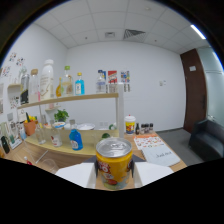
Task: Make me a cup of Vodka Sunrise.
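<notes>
Fingers (pixel 114 175) clamped on yellow can (pixel 114 165), raised above wooden counter (pixel 95 137); open air ahead.

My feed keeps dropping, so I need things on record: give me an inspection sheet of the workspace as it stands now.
Surface: wooden counter, papers lying at its far end.
Job's things: yellow can, top sealed, upright between the fingers.
Clutter: blue bottle, glasses, potted plant, small cup on the counter.
Gripper: gripper fingers press the can's sides; both fingers mostly hidden behind it.
Cables: nothing seen.
Surroundings: raised shelf carrying tall bottles, white wall with posters, dark door, black seat.
</notes>
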`<state>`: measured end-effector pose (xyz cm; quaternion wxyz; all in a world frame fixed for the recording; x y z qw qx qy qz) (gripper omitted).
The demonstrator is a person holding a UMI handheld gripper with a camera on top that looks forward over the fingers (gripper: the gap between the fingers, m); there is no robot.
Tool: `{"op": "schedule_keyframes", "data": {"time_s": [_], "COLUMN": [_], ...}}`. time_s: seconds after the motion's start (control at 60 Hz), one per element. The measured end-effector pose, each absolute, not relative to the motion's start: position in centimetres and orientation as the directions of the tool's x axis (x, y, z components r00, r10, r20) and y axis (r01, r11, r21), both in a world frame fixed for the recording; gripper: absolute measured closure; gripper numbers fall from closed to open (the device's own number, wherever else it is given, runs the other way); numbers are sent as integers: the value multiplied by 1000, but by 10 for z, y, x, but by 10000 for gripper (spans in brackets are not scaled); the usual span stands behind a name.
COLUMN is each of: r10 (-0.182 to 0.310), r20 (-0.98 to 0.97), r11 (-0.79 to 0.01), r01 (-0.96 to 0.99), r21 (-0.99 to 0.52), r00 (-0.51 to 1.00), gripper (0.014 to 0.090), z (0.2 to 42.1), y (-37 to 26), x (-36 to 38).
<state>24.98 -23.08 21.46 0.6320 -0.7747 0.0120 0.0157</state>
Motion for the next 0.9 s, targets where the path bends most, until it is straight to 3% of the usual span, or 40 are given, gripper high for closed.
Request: {"op": "schedule_keyframes", "data": {"time_s": [0.117,0.417,0.65,0.9], "r10": [-29,-19,-27,-46], "r20": [-84,-106,-81,-52], "r11": [-262,-388,-457,-461], "r01": [-89,-105,-84,-68], "r21": [-961,-916,-885,-885], "r00": [996,994,996,998], "gripper": [530,531,524,512], "z": [165,73,43,42], "y": [-222,-208,-214,-222], "x": [268,269,269,274]}}
